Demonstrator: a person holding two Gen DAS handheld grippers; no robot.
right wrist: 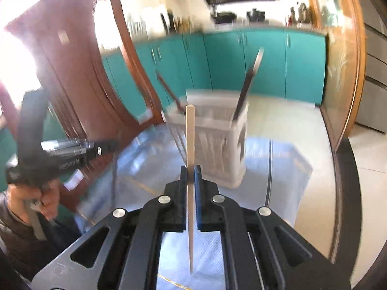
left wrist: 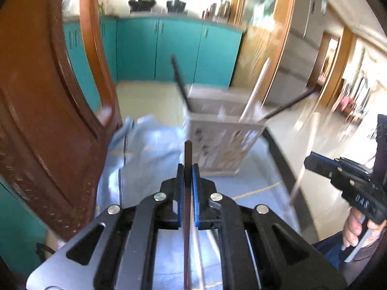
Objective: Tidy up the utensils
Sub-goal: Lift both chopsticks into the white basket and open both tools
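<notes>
A white slotted utensil holder (left wrist: 217, 140) (right wrist: 212, 140) stands on a blue cloth on the table. Dark chopsticks (left wrist: 180, 84) (right wrist: 249, 82) and a pale one (left wrist: 255, 91) lean in it. My left gripper (left wrist: 188, 169) is shut on a dark chopstick (left wrist: 188, 154), held upright just short of the holder. My right gripper (right wrist: 190, 171) is shut on a pale wooden chopstick (right wrist: 190, 135), also upright in front of the holder. The right gripper shows at the right edge of the left wrist view (left wrist: 314, 162). The left gripper shows blurred at the left of the right wrist view (right wrist: 106, 149).
The blue cloth (left wrist: 150, 154) (right wrist: 285, 169) covers a round dark-rimmed table (right wrist: 348, 193). A brown carved wooden chair back (left wrist: 43, 120) (right wrist: 79, 72) stands at the left, close to the holder. Teal kitchen cabinets (left wrist: 176, 48) lie beyond.
</notes>
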